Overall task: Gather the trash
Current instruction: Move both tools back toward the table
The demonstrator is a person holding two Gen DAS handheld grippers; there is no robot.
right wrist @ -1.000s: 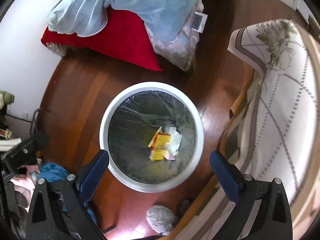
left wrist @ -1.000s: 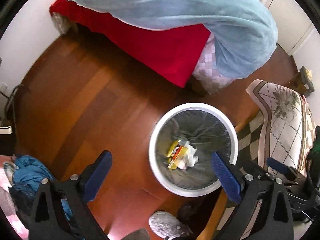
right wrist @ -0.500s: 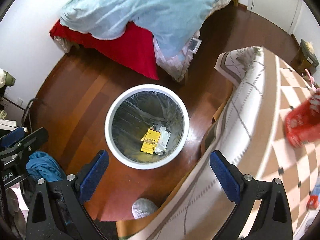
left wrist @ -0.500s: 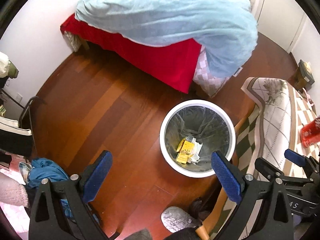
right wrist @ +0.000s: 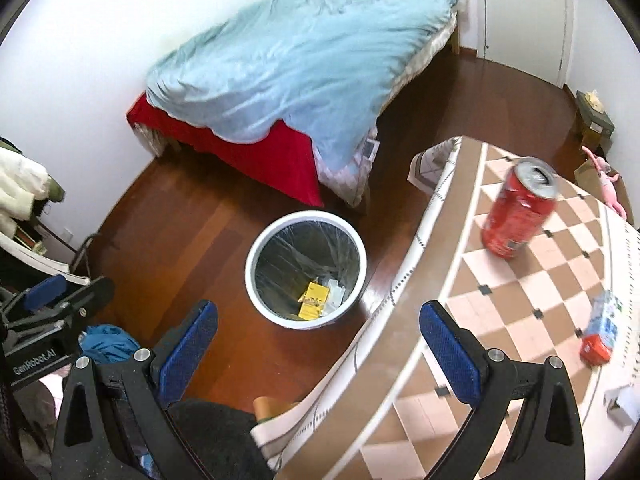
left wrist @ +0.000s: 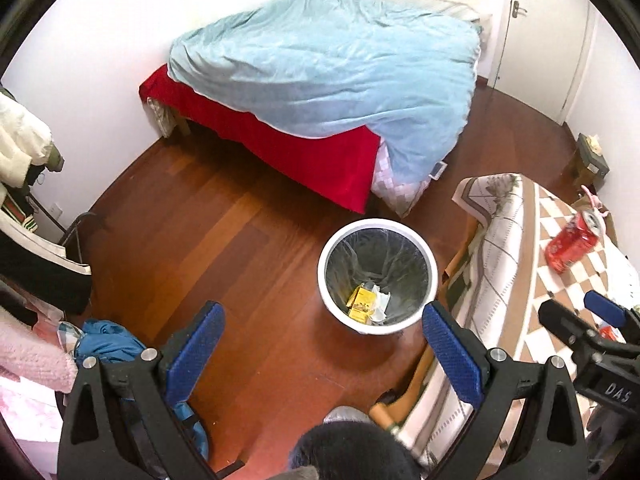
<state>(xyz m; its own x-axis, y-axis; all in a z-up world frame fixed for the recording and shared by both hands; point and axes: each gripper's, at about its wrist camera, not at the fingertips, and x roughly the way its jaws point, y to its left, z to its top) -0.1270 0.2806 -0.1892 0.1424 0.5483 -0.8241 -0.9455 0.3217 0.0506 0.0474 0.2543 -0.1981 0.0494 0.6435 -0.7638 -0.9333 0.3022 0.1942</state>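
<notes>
Both the left gripper [left wrist: 320,338] and the right gripper [right wrist: 318,334] hold their blue-padded fingers wide apart, gripping nothing. On the wooden floor ahead stands a white bin [right wrist: 256,288] with a yellow box [right wrist: 313,299] lying inside. A red can [right wrist: 518,210] stands tilted near the table's [right wrist: 460,340] far corner; a small carton [right wrist: 600,330] lies toward its right edge.

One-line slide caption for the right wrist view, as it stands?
Open right gripper above a checkered table holding a red can, with a lined white bin on the floor.
</notes>
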